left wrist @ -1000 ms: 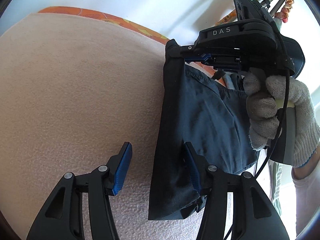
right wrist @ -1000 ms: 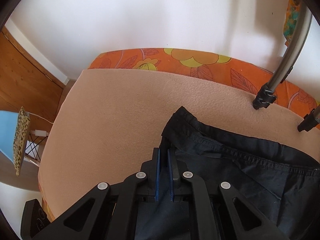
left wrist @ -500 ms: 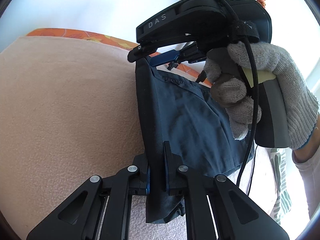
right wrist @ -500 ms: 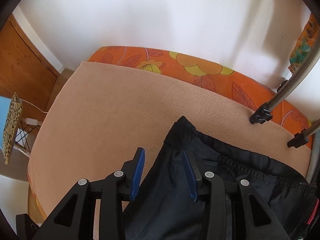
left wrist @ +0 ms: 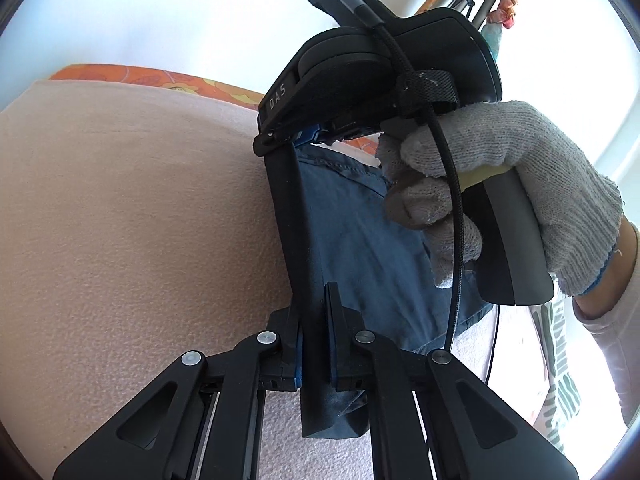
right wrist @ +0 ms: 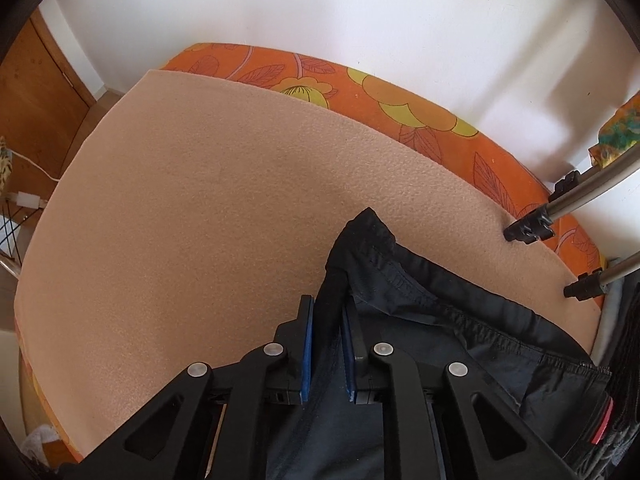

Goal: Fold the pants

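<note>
Pants (left wrist: pixel 360 240), dark navy, lying on a beige blanket (left wrist: pixel 120 220) at centre and lower right of both views; one edge bunched into a thick band and lifted clear of the blanket, the rest sagging below it; waistband seam visible at centre right of the right wrist view; how many folds are already made cannot be told.

Progress, as a judgement: early to middle; the edge is gripped at two spots and raised, so a fold looks about to be carried over; no neat flat stack is visible yet; carrying across, laying down and smoothing appear to remain.

Left gripper (left wrist: pixel 316 344), bottom centre of its view; fingers narrow, blue pads pressed on either side of the dark band, cloth hanging out below them.

Right gripper (right wrist: pixel 327 354), bottom centre of its own view; fingers close together with the same bunched edge pinched between the blue pads; it also appears at upper centre of the left wrist view, held by a gloved hand (left wrist: pixel 520 184), clamped on the far end of the band.

Bedding: orange flowered sheet (right wrist: pixel 400 100) past the blanket's far edge.
</note>
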Demonstrator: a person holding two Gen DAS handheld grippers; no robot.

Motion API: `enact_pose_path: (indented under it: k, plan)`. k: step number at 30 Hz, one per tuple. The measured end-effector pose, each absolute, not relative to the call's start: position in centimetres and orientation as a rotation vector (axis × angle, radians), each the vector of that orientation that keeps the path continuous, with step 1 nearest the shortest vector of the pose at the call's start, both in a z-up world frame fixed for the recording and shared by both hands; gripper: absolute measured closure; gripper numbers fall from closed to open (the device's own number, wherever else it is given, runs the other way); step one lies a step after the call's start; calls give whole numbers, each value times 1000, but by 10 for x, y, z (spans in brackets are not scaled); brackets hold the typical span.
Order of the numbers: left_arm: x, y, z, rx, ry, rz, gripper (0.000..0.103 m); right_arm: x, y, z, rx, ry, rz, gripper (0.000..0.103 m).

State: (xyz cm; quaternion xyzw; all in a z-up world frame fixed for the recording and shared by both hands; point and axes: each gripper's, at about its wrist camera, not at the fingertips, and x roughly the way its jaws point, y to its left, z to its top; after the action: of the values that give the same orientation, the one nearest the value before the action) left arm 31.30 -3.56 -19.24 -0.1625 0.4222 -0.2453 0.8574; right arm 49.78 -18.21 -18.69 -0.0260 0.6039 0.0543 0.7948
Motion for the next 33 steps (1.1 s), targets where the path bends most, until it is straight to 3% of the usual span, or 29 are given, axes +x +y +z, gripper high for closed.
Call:
enact_pose_path:
  k: [15, 21, 33]
  plan:
    - [280, 54, -146, -320, 754, -397, 96, 501, -93, -138, 123, 1163, 318, 97]
    - [271, 55, -130, -237, 736, -355, 96, 500, -58, -127, 165, 1139, 398, 97]
    - [278, -33, -100, -156, 677, -506, 96, 475, -169, -82, 320, 1027, 399, 98]
